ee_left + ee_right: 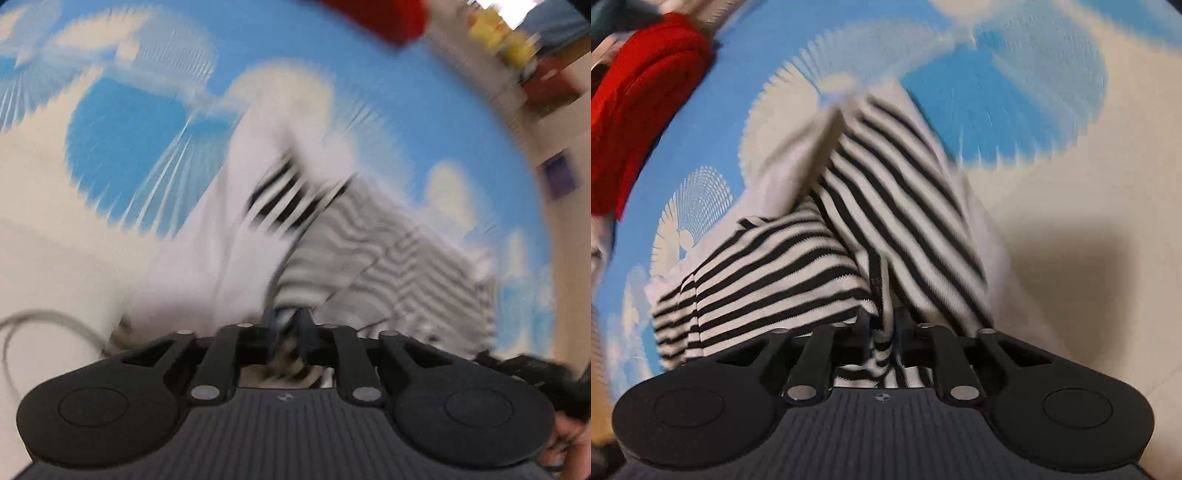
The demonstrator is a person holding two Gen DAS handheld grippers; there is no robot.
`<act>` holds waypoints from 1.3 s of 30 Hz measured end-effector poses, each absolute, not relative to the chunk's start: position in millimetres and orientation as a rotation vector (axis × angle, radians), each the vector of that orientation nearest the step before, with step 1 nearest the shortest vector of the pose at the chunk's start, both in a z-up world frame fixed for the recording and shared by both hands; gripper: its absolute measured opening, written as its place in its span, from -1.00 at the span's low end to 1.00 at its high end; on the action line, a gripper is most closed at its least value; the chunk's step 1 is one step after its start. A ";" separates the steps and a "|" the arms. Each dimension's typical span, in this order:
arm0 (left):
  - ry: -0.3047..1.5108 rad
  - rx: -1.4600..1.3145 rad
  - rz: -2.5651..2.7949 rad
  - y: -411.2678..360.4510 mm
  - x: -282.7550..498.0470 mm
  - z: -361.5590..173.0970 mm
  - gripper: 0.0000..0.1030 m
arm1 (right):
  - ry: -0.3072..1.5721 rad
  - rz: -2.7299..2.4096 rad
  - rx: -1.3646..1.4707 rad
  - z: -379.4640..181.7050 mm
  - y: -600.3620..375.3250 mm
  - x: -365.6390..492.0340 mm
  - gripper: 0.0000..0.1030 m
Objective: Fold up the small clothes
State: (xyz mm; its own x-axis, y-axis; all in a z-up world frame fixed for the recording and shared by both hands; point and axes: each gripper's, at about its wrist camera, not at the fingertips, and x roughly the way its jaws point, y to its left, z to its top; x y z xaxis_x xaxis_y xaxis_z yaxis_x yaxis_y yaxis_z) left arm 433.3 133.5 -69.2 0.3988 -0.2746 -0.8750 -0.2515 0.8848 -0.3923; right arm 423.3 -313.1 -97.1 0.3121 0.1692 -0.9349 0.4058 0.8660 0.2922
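Pinching the limp, light striped top (820, 258) with my left gripper (290, 325) and right gripper (886, 328) clamped on bunched fabric, I'd regrip at flat hems.

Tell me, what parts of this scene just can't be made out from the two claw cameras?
- Left wrist view: motion blur smears the striped garment; its outline is unreadable.
- Left wrist view: the yellow objects by the top edge are too blurred to identify.
- Right wrist view: the red fabric is cut off by the left edge.
- Both views: fabric bunches between the fingers of the left claw and right claw, hiding the pads.
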 end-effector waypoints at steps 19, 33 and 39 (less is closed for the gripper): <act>1.144 -0.425 -0.067 112.7 440.3 -76.7 -0.40 | 1.271 -0.066 0.557 -107.6 -303.8 431.2 -0.45; 1.071 -0.357 -0.194 77.6 443.1 -62.9 -0.30 | 1.188 -0.012 0.543 -98.3 -296.9 436.0 -0.17; 1.331 -0.148 -0.242 17.5 441.3 -130.0 -0.35 | 1.280 0.111 0.565 -118.0 -281.8 431.8 -0.14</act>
State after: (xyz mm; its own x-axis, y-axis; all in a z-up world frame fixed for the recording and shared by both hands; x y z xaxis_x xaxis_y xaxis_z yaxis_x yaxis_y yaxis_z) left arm 441.3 17.5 -130.0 0.2173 -0.2579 -0.9414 0.0900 0.9656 -0.2438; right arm 431.8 -281.8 -118.0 0.3015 0.3841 -0.8727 0.2283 0.8596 0.4572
